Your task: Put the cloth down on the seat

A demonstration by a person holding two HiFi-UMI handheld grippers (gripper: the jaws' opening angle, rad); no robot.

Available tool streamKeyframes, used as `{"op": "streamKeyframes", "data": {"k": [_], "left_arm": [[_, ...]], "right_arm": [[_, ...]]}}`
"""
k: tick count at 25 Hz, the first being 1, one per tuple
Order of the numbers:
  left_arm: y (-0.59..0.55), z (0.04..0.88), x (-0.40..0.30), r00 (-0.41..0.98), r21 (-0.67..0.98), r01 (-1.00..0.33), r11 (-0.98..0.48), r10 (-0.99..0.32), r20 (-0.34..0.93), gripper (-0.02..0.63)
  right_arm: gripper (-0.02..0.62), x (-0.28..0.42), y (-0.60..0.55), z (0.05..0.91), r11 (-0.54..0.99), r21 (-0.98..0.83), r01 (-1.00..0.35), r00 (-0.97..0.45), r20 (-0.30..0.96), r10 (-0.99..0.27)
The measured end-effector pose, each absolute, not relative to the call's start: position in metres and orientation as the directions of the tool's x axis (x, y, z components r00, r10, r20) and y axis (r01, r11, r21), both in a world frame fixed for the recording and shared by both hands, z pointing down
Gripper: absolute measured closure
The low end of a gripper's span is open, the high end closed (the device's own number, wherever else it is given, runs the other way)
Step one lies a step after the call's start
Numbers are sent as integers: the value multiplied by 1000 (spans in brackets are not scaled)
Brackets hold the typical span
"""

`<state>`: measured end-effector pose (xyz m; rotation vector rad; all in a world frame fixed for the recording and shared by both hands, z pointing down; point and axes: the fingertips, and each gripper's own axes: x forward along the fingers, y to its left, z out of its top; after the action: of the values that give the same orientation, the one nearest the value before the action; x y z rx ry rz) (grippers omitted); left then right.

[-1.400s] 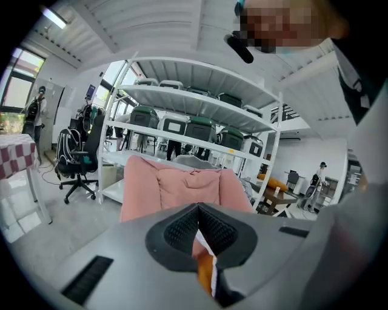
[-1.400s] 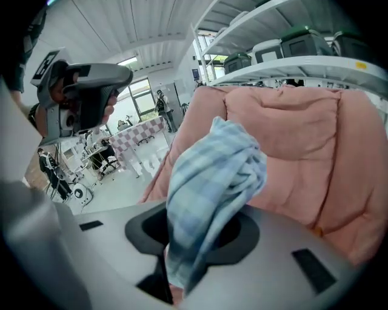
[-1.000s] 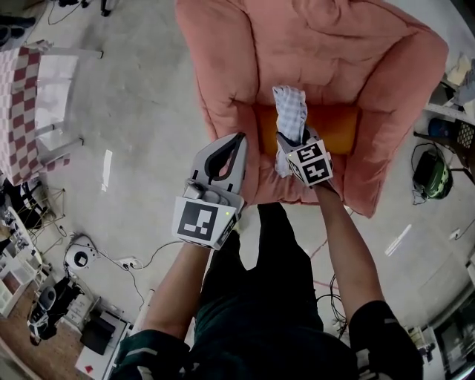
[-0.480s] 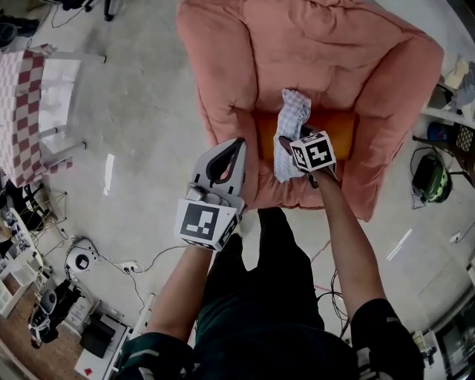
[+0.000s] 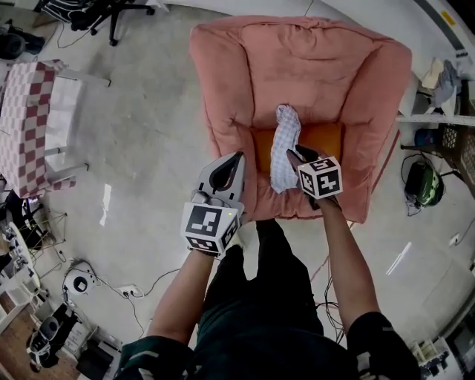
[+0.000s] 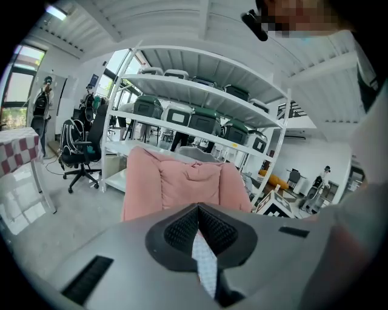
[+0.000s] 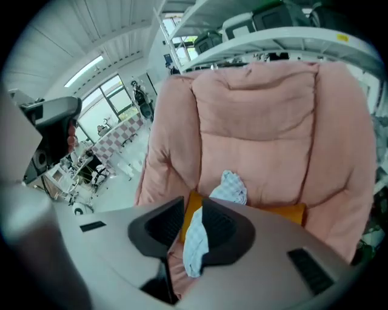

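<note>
A white and blue checked cloth [image 5: 284,145] lies crumpled on the orange cushion [image 5: 326,135] of the pink armchair [image 5: 297,67], one end hanging over the seat's front. My right gripper [image 5: 295,156] hovers just right of the cloth, above the seat's front. Its jaws have just been closing but stand apart, and the cloth [image 7: 233,186] shows through the gap of the right gripper [image 7: 193,203], untouched. My left gripper [image 5: 239,156] points at the chair's left armrest, tips together. In the left gripper view the left gripper [image 6: 198,207] is shut, with the armchair [image 6: 182,181] beyond.
A red-checked table [image 5: 26,119] stands at far left and an office chair [image 5: 111,11] at top left. Cables and gear lie on the floor bottom left, and a green and black object [image 5: 421,185] sits right of the armchair. Metal shelving [image 6: 200,115] rises behind it.
The right gripper let go of the cloth and rose back from it. The cloth, held up a second ago, now lies on the cushion. The left gripper shifted slightly.
</note>
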<state>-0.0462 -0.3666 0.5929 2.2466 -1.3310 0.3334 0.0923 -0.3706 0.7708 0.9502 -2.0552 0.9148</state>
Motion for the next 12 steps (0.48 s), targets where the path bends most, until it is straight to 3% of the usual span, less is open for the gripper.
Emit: {"op": "streamKeyframes", "data": {"k": [2,12], "left_arm": [[-359,583,-48,500,294,-865,-406,-743,445,600],[-310,531,-68,508,297,-860,-415,-744,433,600]], "right_arm": [[554,91,-368,742,471,-286,-834,-497,761,-417],[581,78,-324,588,450,-253,-857,-511,537,-671]]}}
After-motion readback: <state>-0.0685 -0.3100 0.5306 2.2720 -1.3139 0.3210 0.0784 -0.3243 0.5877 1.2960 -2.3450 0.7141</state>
